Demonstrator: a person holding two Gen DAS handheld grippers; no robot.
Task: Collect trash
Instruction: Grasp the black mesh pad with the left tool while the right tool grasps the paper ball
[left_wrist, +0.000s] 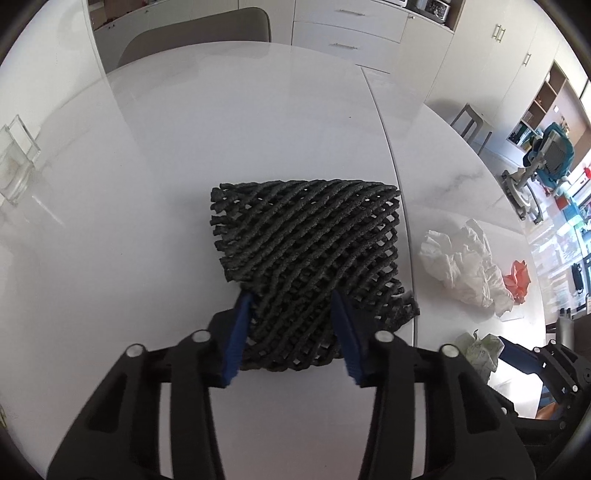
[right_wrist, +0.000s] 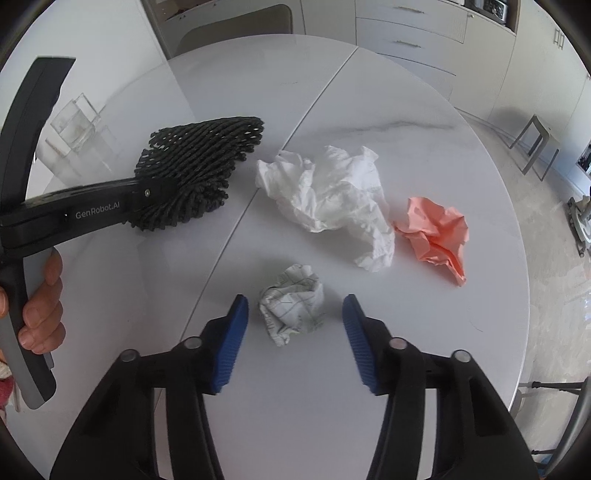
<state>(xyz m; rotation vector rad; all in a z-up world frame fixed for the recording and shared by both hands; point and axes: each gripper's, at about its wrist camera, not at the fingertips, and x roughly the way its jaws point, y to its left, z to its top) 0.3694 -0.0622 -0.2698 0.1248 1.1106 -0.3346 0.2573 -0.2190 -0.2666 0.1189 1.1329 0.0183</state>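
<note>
Left gripper (left_wrist: 291, 314) nearest lens in left view: blue pads pinch black foam net (left_wrist: 306, 251), net raised above white table (left_wrist: 147, 166). Right view shows same net (right_wrist: 199, 166) side-on, clamped in left gripper (right_wrist: 155, 192), person's hand (right_wrist: 42, 306) on handle. Right gripper (right_wrist: 295, 317) spread wide, printed paper ball (right_wrist: 291, 302) between fingers, untouched. White tissue (right_wrist: 332, 199) and pink paper (right_wrist: 436, 232) lie beyond, touching each other. Glass dish (left_wrist: 14, 162) at table's left edge.
</note>
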